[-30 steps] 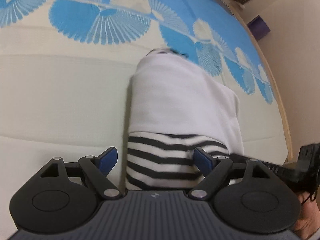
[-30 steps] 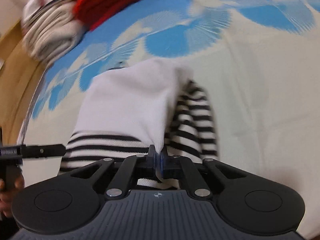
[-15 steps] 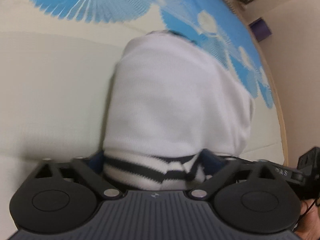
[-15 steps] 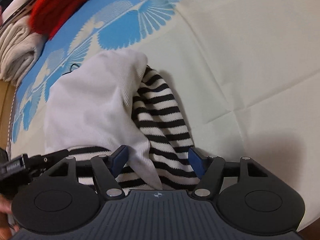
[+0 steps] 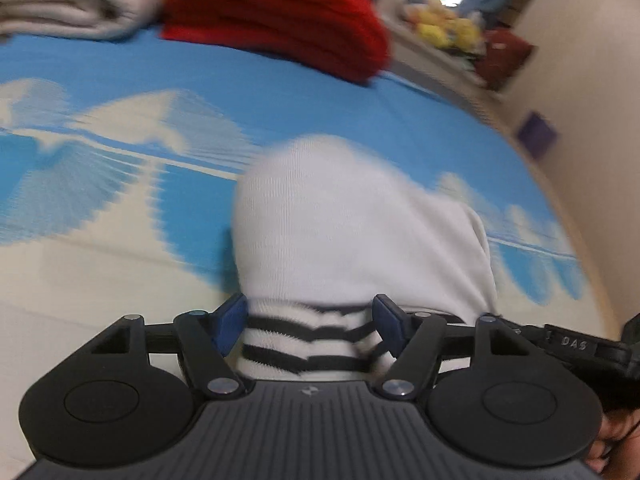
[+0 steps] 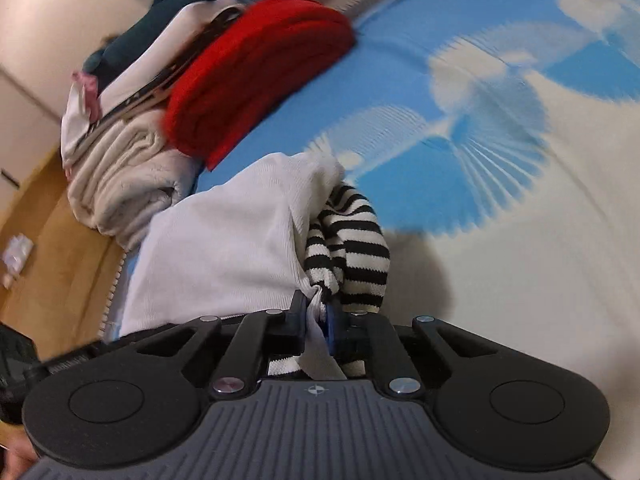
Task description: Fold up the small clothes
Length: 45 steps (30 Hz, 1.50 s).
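Right now the right gripper (image 6: 318, 316) is clenched on a white fold of the garment (image 6: 224, 248), its striped sleeve (image 6: 356, 248) at 1 o'clock. Meanwhile the left gripper (image 5: 310, 322) stands released, fingers astride the striped hem (image 5: 308, 340). Red fabric (image 5: 272, 12) lies at 12 o'clock on the bedsheet (image 5: 100, 184).

Ribbed white knit garment (image 6: 224, 248) with fuzzy striped cuffs, matt black plastic right gripper (image 6: 316, 316), smooth printed cloth sheet (image 6: 520, 240).
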Available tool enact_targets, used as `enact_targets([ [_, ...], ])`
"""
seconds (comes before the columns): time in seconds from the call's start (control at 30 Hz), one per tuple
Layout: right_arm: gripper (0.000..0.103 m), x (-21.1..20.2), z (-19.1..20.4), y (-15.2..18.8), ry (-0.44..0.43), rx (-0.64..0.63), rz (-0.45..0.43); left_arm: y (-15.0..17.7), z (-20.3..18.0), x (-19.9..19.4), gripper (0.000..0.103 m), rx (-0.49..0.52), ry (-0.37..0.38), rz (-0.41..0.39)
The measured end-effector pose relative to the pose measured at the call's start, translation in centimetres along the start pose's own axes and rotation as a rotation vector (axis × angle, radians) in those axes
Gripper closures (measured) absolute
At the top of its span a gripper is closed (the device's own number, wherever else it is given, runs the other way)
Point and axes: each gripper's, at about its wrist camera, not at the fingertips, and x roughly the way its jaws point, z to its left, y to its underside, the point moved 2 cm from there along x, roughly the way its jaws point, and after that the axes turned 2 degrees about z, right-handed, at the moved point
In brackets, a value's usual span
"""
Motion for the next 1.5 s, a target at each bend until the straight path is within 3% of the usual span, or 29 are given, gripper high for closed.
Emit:
enact_targets([
  [0.07,0.096,2.4,0.6,-0.4,0.046,-0.019,0.026,0.0,0.4,-0.2,0.035,0.021,0.011,0.049],
  [0.13,0.098,4.4,0.6,-0.5,0.106,-0.048,0.063,0.9,0.2,0.2,0.044,0.057,0.078,0.108],
  [0.23,0.098,6.2,0.1,-0.4,0.180,-0.065,0.109,3.5,0.5,2.7,0.047,0.197,-0.035,0.218],
  [0.3,0.098,6.7,-0.2,-0.2,0.184,-0.053,0.131,3.4,0.3,2.0,0.048,0.182,-0.048,0.202],
  [0.4,0.097,5.9,0.5,0.0,0.192,-0.051,0.110,2.6,-1.1,-0.9,0.048,0.192,-0.004,0.138],
  [0.43,0.092,5.2,0.8,0.0,0.181,-0.051,0.094,2.7,-1.4,-1.4,0.048,0.209,0.017,0.129],
  [0.47,0.091,4.7,1.1,0.0,0.164,-0.047,0.083,3.5,-1.3,-1.1,0.048,0.227,0.014,0.159],
  [0.5,0.090,3.9,1.6,0.1,0.130,-0.054,0.070,4.6,-0.8,0.3,0.046,0.252,-0.042,0.224],
  [0.57,0.077,3.7,2.2,0.8,0.086,-0.128,0.088,6.3,0.3,1.9,0.035,0.264,-0.112,0.272],
  [0.7,0.077,5.8,0.5,3.5,0.296,-0.248,0.297,5.9,-0.8,-2.1,0.030,0.215,-0.126,0.158],
  [0.77,0.076,4.0,0.5,3.4,0.417,-0.282,0.242,5.9,-1.5,-4.7,0.014,0.234,-0.163,0.092],
  [0.9,0.072,-2.9,3.5,2.4,0.426,-0.340,-0.004,6.7,-4.0,-10.7,0.008,0.260,-0.244,-0.040],
  [0.97,0.052,-6.5,5.5,3.0,0.413,-0.364,-0.093,7.4,-5.2,-13.3,0.005,0.254,-0.258,-0.079],
  [1.07,0.039,-11.4,7.9,5.3,0.353,-0.393,-0.174,9.4,-6.5,-16.8,0.000,0.220,-0.259,-0.131],
  [1.23,0.023,-17.0,10.0,10.9,0.334,-0.415,-0.235,13.9,-8.0,-20.8,0.000,0.207,-0.247,-0.186],
  [1.43,0.017,-19.0,9.8,16.5,0.351,-0.424,-0.248,20.1,-8.0,-21.2,0.000,0.143,-0.269,-0.262],
  [1.5,0.017,-18.3,9.2,18.2,0.373,-0.409,-0.215,21.3,-7.5,-19.6,0.000,0.138,-0.283,-0.199],
])
